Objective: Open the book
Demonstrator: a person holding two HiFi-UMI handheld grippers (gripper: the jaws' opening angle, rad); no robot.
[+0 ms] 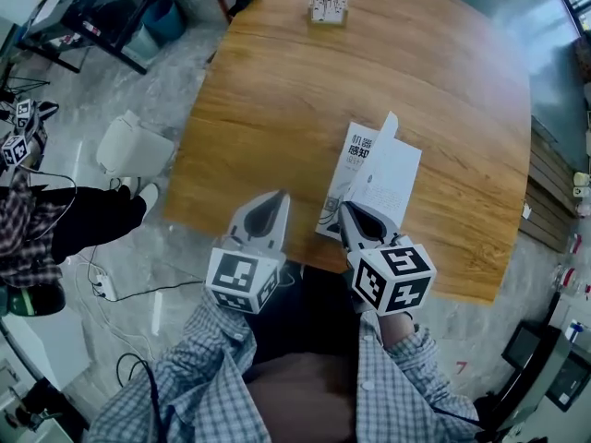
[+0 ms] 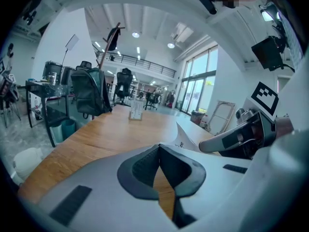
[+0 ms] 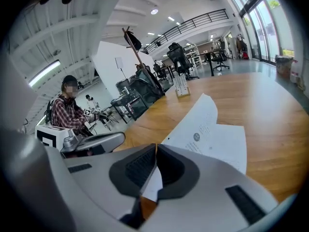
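A thin white paperback book (image 1: 355, 155) lies by the near edge of the smooth wooden counter (image 1: 277, 90). Its limp top leaf (image 1: 390, 172) is raised and curling, pinched at the lower corner by the right gripper (image 1: 349, 212). The left gripper (image 1: 273, 201), pressed together and empty, hovers just left of the book. Swinging the leaf over in a gentle arc should avoid creasing the flimsy paper.

A wooden surface (image 1: 277, 100) stands on a mottled grey floor (image 1: 175, 72) in a white hall with tall windows (image 2: 195, 93) and round ceiling lights (image 2: 135, 34).
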